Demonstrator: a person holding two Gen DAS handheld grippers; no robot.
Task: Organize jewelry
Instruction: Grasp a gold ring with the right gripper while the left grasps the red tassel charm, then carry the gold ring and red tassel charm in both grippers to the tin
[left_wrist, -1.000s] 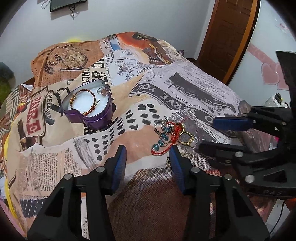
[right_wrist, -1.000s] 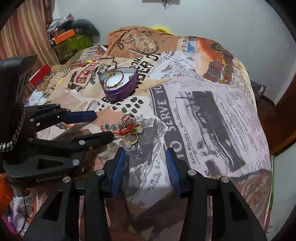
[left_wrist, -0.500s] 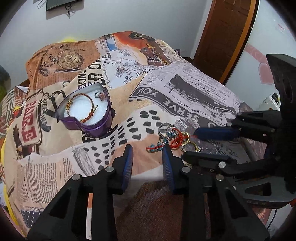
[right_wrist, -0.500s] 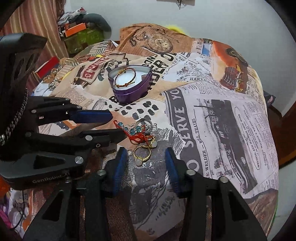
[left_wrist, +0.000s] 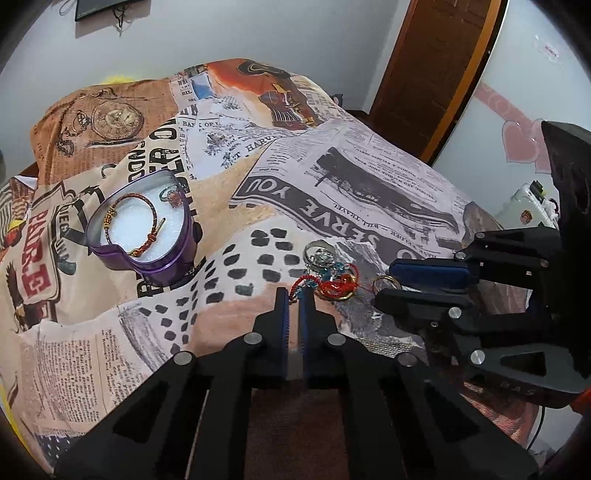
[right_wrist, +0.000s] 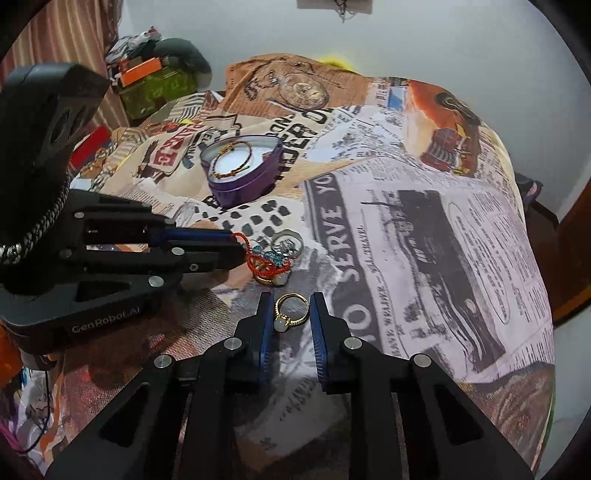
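Note:
A tangle of jewelry lies on the newspaper-print bedspread: a red cord bracelet with blue beads (left_wrist: 336, 284) (right_wrist: 267, 264) and a silver ring (left_wrist: 319, 254) (right_wrist: 286, 243). My left gripper (left_wrist: 293, 295) (right_wrist: 238, 243) is shut on one end of the red cord. A gold ring with a pale stone (right_wrist: 291, 312) (left_wrist: 384, 284) lies flat just apart from the tangle. My right gripper (right_wrist: 291, 306) (left_wrist: 386, 285) straddles it, its jaws closing, with a sliver of room still at the right pad. A purple heart-shaped tin (left_wrist: 147, 258) (right_wrist: 243, 188) farther back holds a braided bracelet (left_wrist: 147, 206) and a small ring (left_wrist: 171, 195).
The bedspread (right_wrist: 424, 240) drops off at the right in the right wrist view. A wooden door (left_wrist: 424, 74) stands behind the bed. Boxes and clutter (right_wrist: 155, 85) sit beside a curtain at the far left. A white case (left_wrist: 528, 210) stands past the right gripper.
The left jaws have closed onto the end of the red cord. The right jaws have narrowed, and the gold ring, earlier ahead of their tips, now lies between them.

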